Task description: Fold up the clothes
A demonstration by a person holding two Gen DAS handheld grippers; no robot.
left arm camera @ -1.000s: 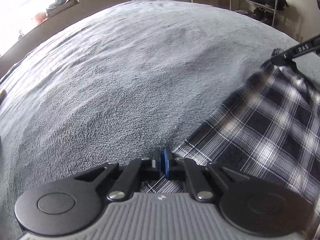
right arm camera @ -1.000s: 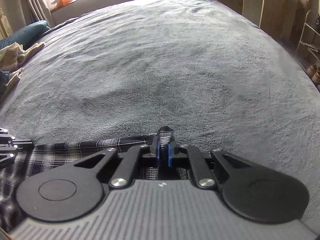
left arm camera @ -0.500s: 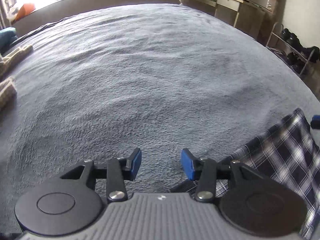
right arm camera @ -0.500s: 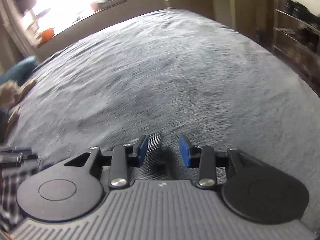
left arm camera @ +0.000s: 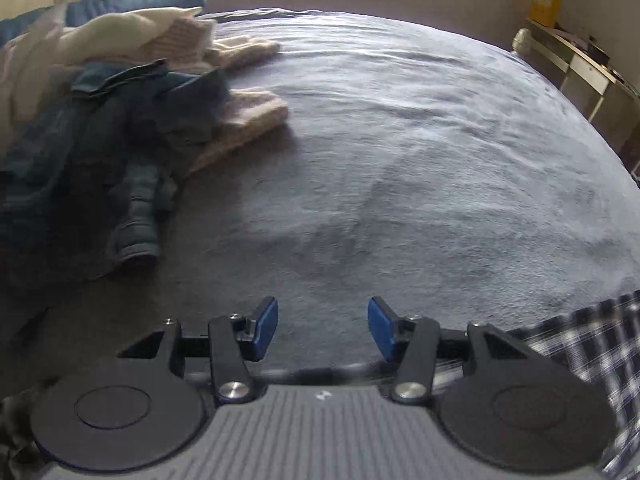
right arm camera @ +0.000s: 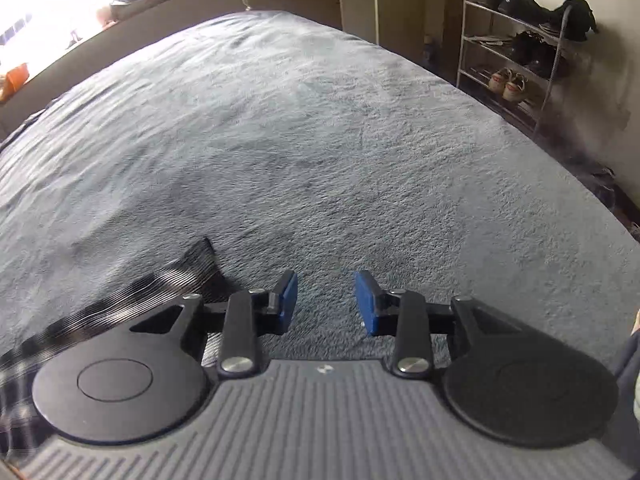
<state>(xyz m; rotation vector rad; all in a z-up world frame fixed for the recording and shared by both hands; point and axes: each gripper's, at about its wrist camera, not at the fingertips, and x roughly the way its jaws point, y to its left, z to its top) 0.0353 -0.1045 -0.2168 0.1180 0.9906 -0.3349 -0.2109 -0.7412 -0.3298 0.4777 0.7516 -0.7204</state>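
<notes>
Two wrist fisheyes, close above grey blanket (left arm camera: 400,140), angled downward; shared: blanket, plaid garment (right arm camera: 172,280) edge.

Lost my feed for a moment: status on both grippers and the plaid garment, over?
Left gripper open, jaws just opened further, nothing between. Right gripper open, empty. Plaid garment lying released on the grey blanket. Unfolded clothes pile at far left, nothing in the way.

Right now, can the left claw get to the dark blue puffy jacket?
Probably yes: the left claw is open and empty, and only bare grey blanket lies between it and the jacket.
</notes>
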